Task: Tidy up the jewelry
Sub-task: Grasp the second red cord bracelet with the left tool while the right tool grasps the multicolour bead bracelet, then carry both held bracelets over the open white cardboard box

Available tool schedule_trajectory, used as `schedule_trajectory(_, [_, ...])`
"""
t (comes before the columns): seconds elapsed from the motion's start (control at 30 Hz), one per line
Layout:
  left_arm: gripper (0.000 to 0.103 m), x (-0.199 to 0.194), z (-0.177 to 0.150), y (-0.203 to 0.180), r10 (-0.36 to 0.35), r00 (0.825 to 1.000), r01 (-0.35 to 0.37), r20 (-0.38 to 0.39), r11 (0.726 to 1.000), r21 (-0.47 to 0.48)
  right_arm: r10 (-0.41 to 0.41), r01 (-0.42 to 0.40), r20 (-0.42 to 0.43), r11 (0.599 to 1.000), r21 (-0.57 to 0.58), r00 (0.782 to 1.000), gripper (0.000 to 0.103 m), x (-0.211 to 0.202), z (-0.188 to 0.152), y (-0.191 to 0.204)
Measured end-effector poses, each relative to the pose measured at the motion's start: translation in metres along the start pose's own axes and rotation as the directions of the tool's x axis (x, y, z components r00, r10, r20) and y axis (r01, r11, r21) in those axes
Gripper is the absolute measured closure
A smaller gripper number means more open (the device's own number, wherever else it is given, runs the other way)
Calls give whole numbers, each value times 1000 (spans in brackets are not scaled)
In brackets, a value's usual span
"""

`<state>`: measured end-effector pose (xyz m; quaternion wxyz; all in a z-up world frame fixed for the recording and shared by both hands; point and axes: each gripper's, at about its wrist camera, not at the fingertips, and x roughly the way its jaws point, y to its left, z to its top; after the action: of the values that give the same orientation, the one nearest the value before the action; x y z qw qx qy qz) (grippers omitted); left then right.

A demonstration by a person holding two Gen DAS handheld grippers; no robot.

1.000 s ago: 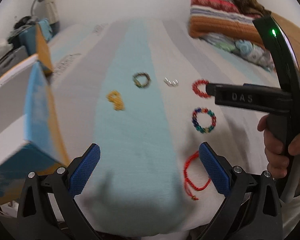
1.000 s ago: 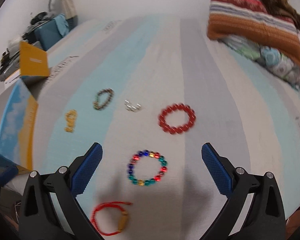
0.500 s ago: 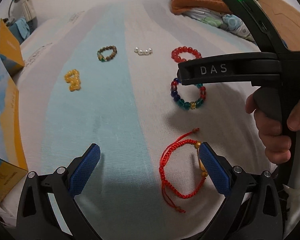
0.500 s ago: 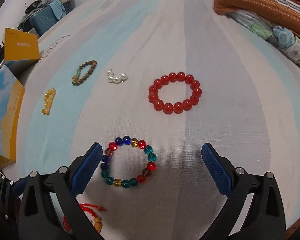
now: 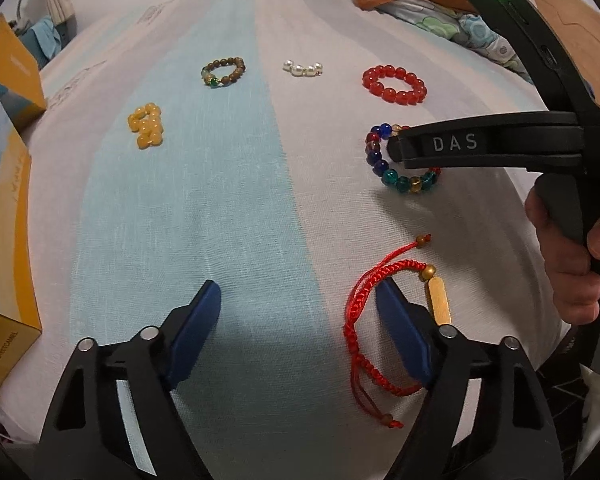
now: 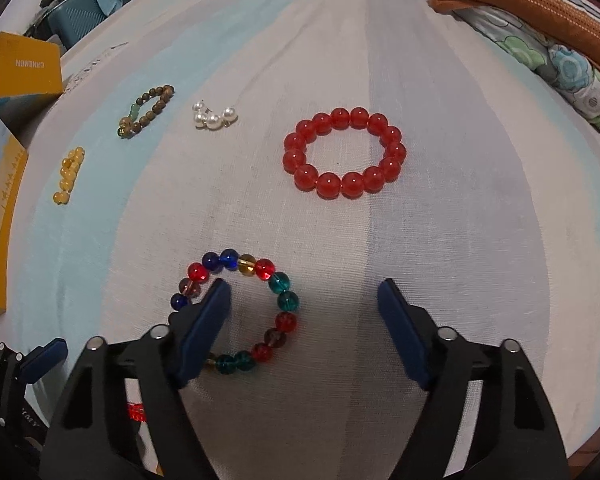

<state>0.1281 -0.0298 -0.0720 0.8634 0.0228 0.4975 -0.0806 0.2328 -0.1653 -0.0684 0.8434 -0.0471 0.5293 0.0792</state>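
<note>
Dim warm light, soft shadows, fisheye edges, slight blur.

Both fisheye cameras ride just behind their own blue fingers and look forward and down, close over a striped bedspread (image 5: 240, 184). The left gripper (image 5: 298, 312) view faces along the bed, its right finger over a red cord bracelet (image 5: 364, 320), with the other tool crossing at its right. The right gripper (image 6: 304, 312) view sits beside it, slightly ahead, its left finger inside the multicoloured bead bracelet (image 6: 284, 300). Both views share that bracelet, the red bead bracelet (image 6: 344, 152), pearls (image 6: 214, 118) and yellow boxes (image 6: 24, 68) at left.
</note>
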Motion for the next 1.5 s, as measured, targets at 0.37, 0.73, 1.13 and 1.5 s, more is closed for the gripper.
schedule_trajectory(0.37, [59, -7, -2, 3, 6, 1000, -6, 9, 1000, 20, -14, 14, 0, 1000, -7, 1000, 85, -4, -1, 1])
schedule_trajectory(0.73, [98, -16, -2, 11, -19, 1000, 19, 20, 1000, 2, 0, -1, 27, 999, 32, 1000, 94, -10, -2, -2])
schedule_trajectory(1.13, [98, -27, 0, 15, -43, 997, 44, 59, 999, -20, 70, -78, 177, 996, 39, 982, 94, -42, -1, -4])
schedule_trajectory(1.5, [98, -44, 12, 35, -19, 994, 29, 107, 995, -97, 78, -98, 261, 993, 63, 962, 94, -62, 2, -5])
